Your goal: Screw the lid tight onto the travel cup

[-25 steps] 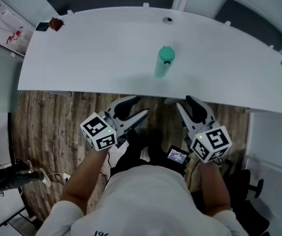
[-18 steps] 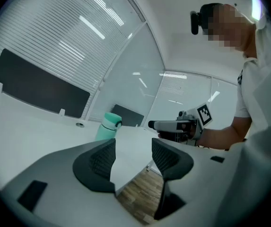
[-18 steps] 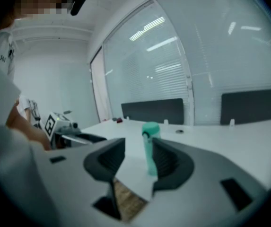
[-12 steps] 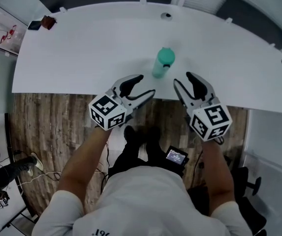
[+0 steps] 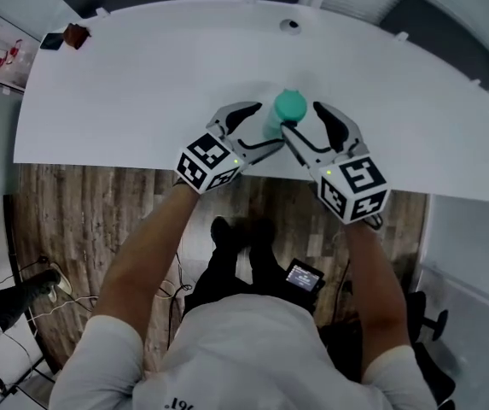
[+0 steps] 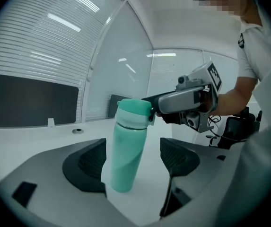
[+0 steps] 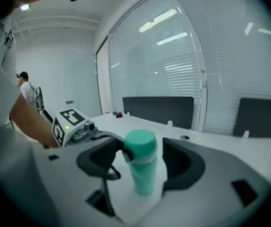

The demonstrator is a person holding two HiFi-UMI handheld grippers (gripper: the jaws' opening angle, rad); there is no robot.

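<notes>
While both sets of jaws have just been opening and now stand wide, the left gripper (image 5: 257, 132) and right gripper (image 5: 305, 128) each bracket the teal travel cup (image 5: 271, 126), with no pad visibly pressing on it. The cup stands upright near the front edge of the white table (image 5: 142, 84), with its lid (image 5: 291, 104) on top.

Matt teal travel cup (image 5: 288, 109), smooth white table (image 5: 142, 84)

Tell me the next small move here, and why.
Probably close the left gripper on the travel cup body to steady it. Both grippers' jaws have just been opening and straddle the upright cup without gripping it, the right gripper up at the lid.
</notes>
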